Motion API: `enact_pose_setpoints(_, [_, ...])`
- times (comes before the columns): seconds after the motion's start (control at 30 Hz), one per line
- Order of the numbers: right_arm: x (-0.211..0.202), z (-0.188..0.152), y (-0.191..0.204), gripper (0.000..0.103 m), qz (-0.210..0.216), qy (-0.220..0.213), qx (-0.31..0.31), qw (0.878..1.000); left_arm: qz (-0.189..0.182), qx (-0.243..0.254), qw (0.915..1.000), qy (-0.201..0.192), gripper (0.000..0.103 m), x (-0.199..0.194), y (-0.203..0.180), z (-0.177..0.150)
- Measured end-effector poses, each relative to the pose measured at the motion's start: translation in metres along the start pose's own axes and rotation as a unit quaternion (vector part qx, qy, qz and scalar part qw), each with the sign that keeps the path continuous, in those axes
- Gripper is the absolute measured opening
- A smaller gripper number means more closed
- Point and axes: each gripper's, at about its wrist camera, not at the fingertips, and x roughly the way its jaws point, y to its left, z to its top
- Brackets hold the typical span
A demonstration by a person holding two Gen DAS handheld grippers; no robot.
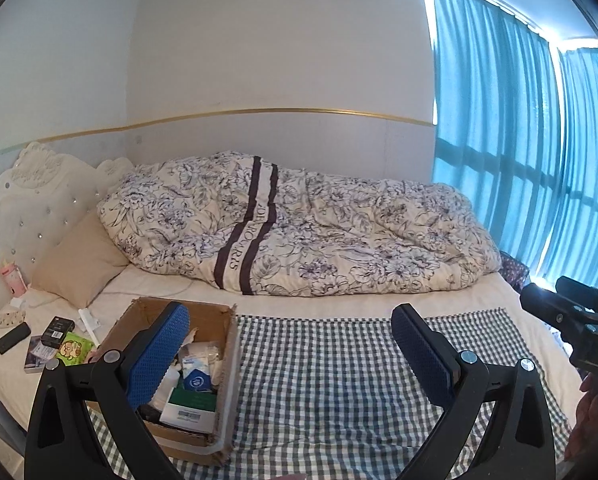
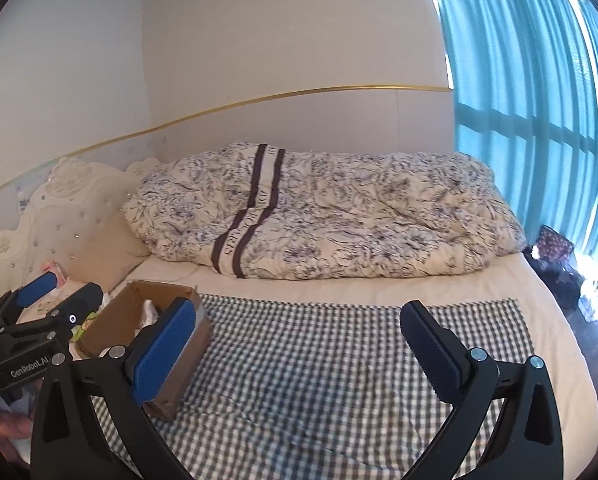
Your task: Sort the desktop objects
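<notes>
A brown cardboard box (image 1: 219,320) (image 2: 167,292) sits on the left part of a checked cloth (image 1: 331,380) (image 2: 319,360) spread over the bed. Inside lie white packets, a blue-and-white pack (image 1: 196,376) and a green-and-white box (image 1: 191,406). Left of the box, loose on the sheet, are a black phone (image 1: 13,337), a small black box (image 1: 58,331) and a green snack pack (image 1: 73,347). My left gripper (image 1: 295,354) hangs open above the cloth, its left finger over the box. My right gripper (image 2: 299,354) is open too, with nothing held.
A floral duvet (image 1: 299,224) is heaped across the far half of the bed. A beige pillow (image 1: 79,260) and a white tufted headboard (image 1: 31,208) stand at the left, with a pink bottle (image 1: 13,278). Blue curtains (image 1: 519,140) cover the window at right.
</notes>
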Motion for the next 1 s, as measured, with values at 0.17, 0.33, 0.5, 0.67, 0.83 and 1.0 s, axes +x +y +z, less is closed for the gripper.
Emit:
enact_pose_setpoints(0.17, [-0.013,-0.008,-0.017,0.103,-0.015,0.0,0.009,1.0,-0.02,0.006,0.9998,-0.002,0.103,-0.002,-0.019,0.0])
enact_pose_setpoints(0.33, [-0.018,-0.013,-0.038,0.103,-0.034,0.002,0.014,0.999,-0.037,0.015,0.9992,0.0,0.103,0.0,-0.039,-0.002])
enact_pose_setpoints(0.5, [-0.019,-0.017,-0.056,0.103,-0.053,0.002,0.023,0.998,-0.053,0.02,0.9984,0.002,0.103,0.006,-0.053,-0.005])
enact_pose_setpoints(0.67, [-0.015,-0.021,-0.066,0.103,-0.06,0.009,0.027,0.998,-0.059,0.019,0.998,0.01,0.103,0.014,-0.059,-0.007])
enact_pose_setpoints(0.83, [-0.006,-0.024,-0.068,0.103,-0.055,0.017,0.029,0.998,-0.06,0.016,0.9979,0.017,0.103,0.024,-0.059,-0.01])
enact_pose_setpoints(1.0, [0.005,-0.027,-0.063,0.103,-0.049,0.024,0.025,0.998,-0.057,0.014,0.9979,0.026,0.103,0.036,-0.057,-0.012])
